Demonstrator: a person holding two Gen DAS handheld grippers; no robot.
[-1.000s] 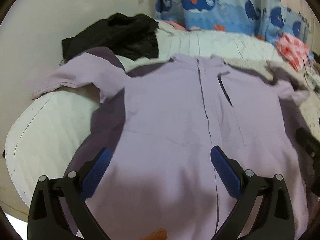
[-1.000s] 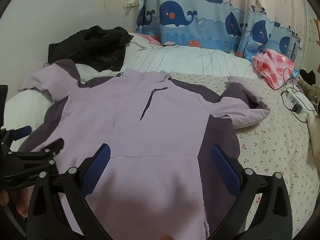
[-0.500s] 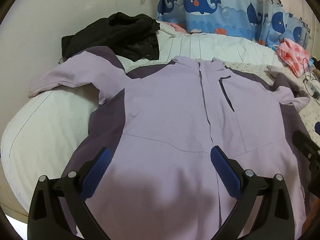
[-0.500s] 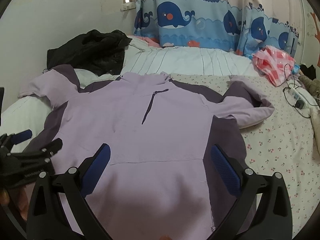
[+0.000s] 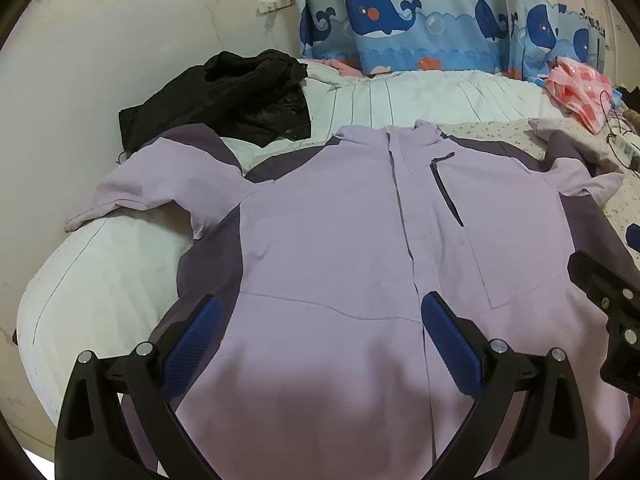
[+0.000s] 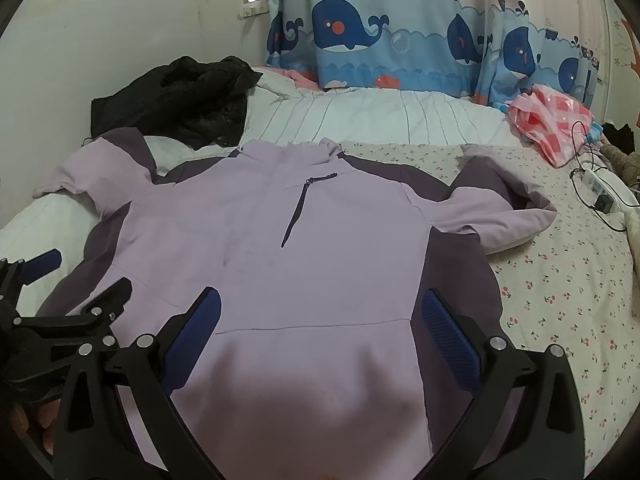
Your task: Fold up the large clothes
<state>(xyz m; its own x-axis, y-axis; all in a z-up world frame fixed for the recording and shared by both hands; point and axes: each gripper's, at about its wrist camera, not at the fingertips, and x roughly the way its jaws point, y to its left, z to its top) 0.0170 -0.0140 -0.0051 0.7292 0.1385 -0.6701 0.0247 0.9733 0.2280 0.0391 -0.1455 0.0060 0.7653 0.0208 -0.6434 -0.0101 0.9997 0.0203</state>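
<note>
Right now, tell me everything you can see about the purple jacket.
The jacket lies front up, spread flat on the bed, collar toward the curtain. It looks like smooth woven shell fabric: light lilac body with darker purple side and shoulder panels. A closed front placket runs down the middle, and a dark slanted zip pocket sits on the chest. Both sleeves are bent near the shoulders. A black garment lies just beyond one sleeve. Neither open gripper holds it.
</note>
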